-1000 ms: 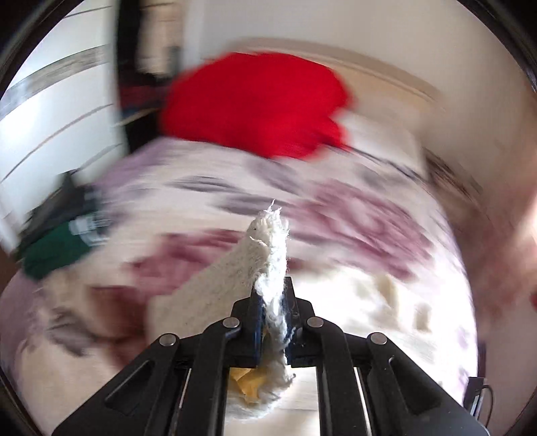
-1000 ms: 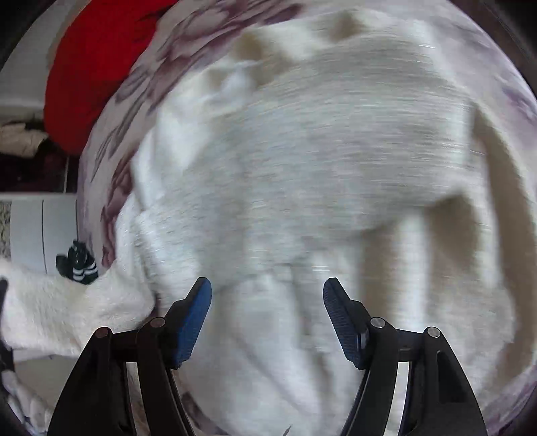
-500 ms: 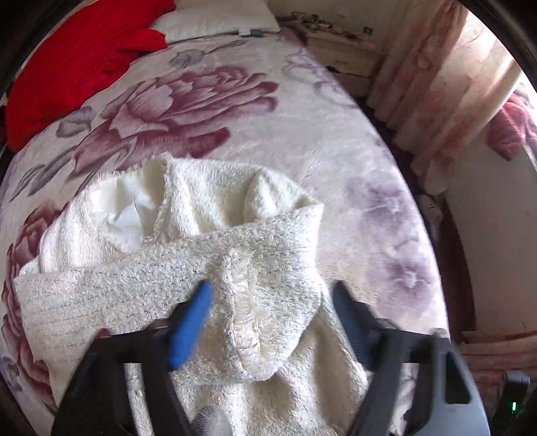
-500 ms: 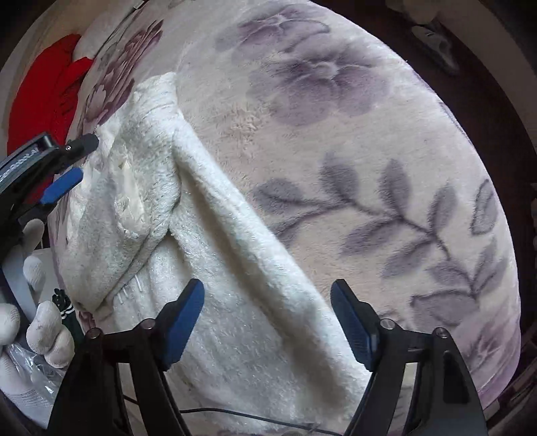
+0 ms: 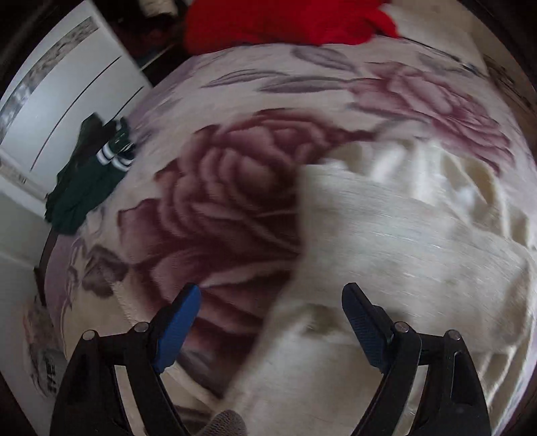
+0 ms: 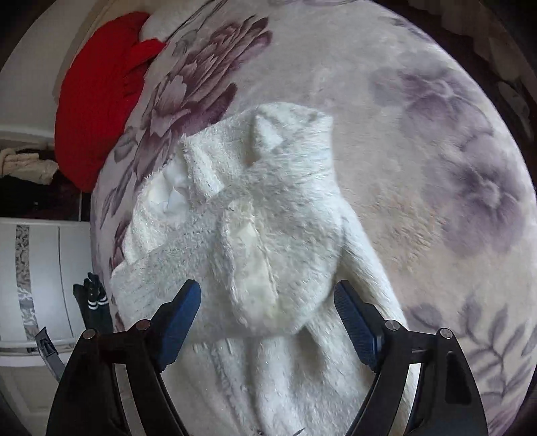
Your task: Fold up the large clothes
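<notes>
A fluffy white sweater [image 6: 255,214] lies partly folded on a floral bed blanket [image 6: 386,141], its sleeves laid across the body. It also shows, blurred, in the left wrist view [image 5: 402,241]. My right gripper [image 6: 266,322] is open and empty, hovering over the sweater's near part. My left gripper [image 5: 268,330] is open and empty, above the sweater's left edge and the dark red flower of the blanket [image 5: 218,201].
A red garment [image 5: 285,20] lies at the head of the bed, also in the right wrist view [image 6: 97,97]. A dark green garment with white stripes [image 5: 90,177] lies at the bed's left edge. A white wardrobe [image 5: 60,100] stands beyond it.
My left gripper let go of the white sleeve it pinched a second ago and swung left over the blanket. My right gripper moved back over the sweater's middle.
</notes>
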The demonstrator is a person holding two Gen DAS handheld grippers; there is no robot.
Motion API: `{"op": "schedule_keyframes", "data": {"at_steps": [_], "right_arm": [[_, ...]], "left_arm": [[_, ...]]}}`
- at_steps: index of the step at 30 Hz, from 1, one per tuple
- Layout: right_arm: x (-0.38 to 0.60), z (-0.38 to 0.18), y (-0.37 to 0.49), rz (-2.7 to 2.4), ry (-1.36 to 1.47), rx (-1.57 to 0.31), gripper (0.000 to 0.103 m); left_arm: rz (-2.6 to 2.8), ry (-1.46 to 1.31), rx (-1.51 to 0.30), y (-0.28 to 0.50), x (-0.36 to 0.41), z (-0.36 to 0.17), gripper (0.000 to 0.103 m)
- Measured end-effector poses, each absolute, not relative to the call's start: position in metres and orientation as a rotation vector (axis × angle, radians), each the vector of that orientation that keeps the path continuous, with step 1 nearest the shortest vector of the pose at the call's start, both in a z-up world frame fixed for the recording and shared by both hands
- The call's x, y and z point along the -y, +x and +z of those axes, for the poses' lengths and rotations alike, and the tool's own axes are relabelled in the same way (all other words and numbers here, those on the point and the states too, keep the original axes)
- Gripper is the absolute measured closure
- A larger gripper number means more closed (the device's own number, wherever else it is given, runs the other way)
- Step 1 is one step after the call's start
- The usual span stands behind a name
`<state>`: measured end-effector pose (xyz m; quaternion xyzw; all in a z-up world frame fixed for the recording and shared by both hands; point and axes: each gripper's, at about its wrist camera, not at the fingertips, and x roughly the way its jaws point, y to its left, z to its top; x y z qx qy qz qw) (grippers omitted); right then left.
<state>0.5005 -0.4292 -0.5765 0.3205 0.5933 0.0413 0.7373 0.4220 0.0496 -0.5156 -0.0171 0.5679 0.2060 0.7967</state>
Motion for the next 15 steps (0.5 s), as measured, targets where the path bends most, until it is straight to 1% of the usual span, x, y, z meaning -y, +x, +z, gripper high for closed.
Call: {"op": "schedule_keyframes", "data": {"at_steps": [2, 3, 4, 5, 6, 7, 11, 13, 15], "right_arm": [[0.409, -0.594, 0.524, 0.133, 0.676, -1.362, 0.020], [0.398, -0.602, 0.532, 0.142, 0.656, -1.393, 0.029], [0.393, -0.606, 0.533, 0.155, 0.641, -1.397, 0.070], [0.382, -0.605, 0.536, 0.181, 0.608, -1.395, 0.098], [0.372, -0.599, 0.536, 0.166, 0.537, -1.384, 0.096], [0.372, -0.588, 0.533, 0.143, 0.524, -1.334, 0.097], [0.403, -0.551, 0.521, 0.039, 0.601, -1.207, 0.097], [0.421, -0.551, 0.524, -0.054, 0.571, -1.194, 0.097], [0.436, -0.568, 0.531, -0.060, 0.602, -1.248, 0.097]], "left_arm": [[0.479, -0.034, -1.211, 0.424, -0.064, -0.521, 0.017], [0.486, -0.031, -1.210, 0.428, -0.065, -0.523, 0.017], [0.483, -0.041, -1.209, 0.429, -0.064, -0.524, 0.017], [0.478, -0.054, -1.208, 0.430, -0.067, -0.522, 0.017], [0.468, -0.078, -1.210, 0.431, -0.066, -0.523, 0.017], [0.453, -0.099, -1.210, 0.431, -0.064, -0.522, 0.017], [0.404, -0.108, -1.209, 0.445, -0.064, -0.523, 0.017], [0.377, -0.120, -1.213, 0.455, -0.057, -0.528, 0.017], [0.352, -0.130, -1.198, 0.465, -0.050, -0.533, 0.017]]}}
